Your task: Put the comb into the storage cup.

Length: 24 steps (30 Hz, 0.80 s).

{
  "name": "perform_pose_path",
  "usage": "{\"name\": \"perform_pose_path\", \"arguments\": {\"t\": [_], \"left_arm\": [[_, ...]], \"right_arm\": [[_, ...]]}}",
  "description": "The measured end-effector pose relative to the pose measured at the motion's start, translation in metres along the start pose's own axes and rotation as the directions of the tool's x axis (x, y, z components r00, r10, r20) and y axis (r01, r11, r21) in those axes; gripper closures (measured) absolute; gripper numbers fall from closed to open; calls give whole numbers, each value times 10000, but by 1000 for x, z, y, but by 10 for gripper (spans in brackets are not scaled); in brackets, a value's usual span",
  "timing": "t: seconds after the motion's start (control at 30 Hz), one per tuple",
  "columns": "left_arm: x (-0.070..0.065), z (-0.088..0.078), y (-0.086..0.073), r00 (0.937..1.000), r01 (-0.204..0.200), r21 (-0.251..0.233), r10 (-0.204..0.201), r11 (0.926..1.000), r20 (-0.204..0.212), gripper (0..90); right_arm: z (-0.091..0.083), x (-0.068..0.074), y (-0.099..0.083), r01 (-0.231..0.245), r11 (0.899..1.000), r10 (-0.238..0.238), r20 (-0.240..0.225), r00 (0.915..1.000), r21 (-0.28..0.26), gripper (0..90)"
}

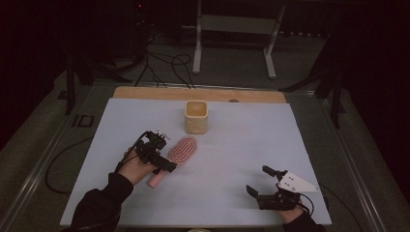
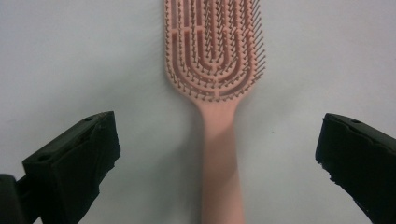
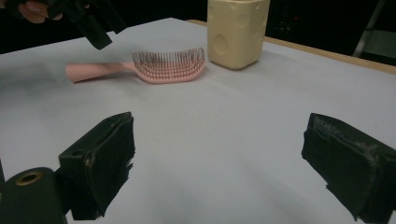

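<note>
Dim room, grey floor (image 1: 232, 63) strewn with black cables (image 1: 164, 63), white metal frame (image 1: 237, 29) behind wooden-edged table (image 1: 145, 92)

cream holder (image 1: 196, 117), white sheet (image 1: 232, 145) — wooden table (image 1: 145, 92)

My tabletop (image 1: 251, 96) shows a strip of bare wood along its far edge; the rest of it lies under a pale grey-white sheet (image 1: 232, 159) that runs to the near edge. Two things rest directly on that sheet. A cream-coloured square cup (image 1: 196, 117) stands upright near the far edge of the sheet, mouth open to the top (its side has round dimples, seen from my right gripper view). Just nearer than the cup and a little left of it lies a pink hairbrush (image 1: 180, 153), flat, bristles up, its head towards the cup and its handle pointing away from the cup.
</note>
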<state>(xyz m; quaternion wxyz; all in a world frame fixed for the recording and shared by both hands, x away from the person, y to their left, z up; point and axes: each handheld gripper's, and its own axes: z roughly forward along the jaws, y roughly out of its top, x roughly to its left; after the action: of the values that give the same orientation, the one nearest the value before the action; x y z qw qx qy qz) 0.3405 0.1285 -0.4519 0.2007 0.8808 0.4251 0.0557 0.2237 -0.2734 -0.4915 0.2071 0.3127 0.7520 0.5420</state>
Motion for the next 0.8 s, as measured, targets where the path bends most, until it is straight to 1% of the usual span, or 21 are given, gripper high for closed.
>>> {"name": "perform_pose_path", "arguments": {"t": [0.03,0.1,0.17,0.2,0.23,0.27,0.3,0.37,0.43,0.57,0.63,0.73,0.8], "left_arm": [[1,1,0,10000,-10,50,10,10000,15,4],[2,5,1,9998,-44,311,39,9995,186,4],[2,10,2,9999,-123,556,117,9984,114,4],[2,12,2,9999,-81,665,71,9978,153,4],[3,13,2,9999,9,727,-19,9974,136,4],[3,15,3,9998,-31,793,16,9968,198,4],[3,17,3,9996,46,875,-69,9962,267,4],[4,19,4,9996,27,984,-55,9951,284,15],[5,20,4,9993,85,1078,-123,9941,343,27],[5,23,4,9990,69,1284,-124,9917,421,37],[5,24,4,9985,189,1295,-254,9914,491,62],[6,25,3,9982,168,1429,-249,9896,550,109],[7,25,3,9978,209,1425,-297,9896,600,155]], "right_arm": [[0,0,0,-39,10000,39,-6,10000,11,91],[0,0,0,-26,10000,26,7,10000,39,91],[0,0,0,-10,10000,10,4,10000,-15,91],[0,0,0,-22,10000,22,-3,10000,-25,91],[0,0,0,-40,10000,40,1,10000,-1,91],[0,0,0,-52,10000,52,-14,10000,17,91],[0,0,0,-18,10000,18,8,10000,20,91],[0,0,0,-23,10000,23,-5,10000,-23,91],[0,0,0,-69,10000,69,-17,10000,3,91],[-1,0,1,-4,10000,4,11,10000,-26,91],[0,0,0,-85,10000,85,-32,10000,0,91],[-1,0,1,3,10000,-3,1,10000,-27,91],[-1,0,0,-43,10000,43,-6,10000,-22,91]]}}
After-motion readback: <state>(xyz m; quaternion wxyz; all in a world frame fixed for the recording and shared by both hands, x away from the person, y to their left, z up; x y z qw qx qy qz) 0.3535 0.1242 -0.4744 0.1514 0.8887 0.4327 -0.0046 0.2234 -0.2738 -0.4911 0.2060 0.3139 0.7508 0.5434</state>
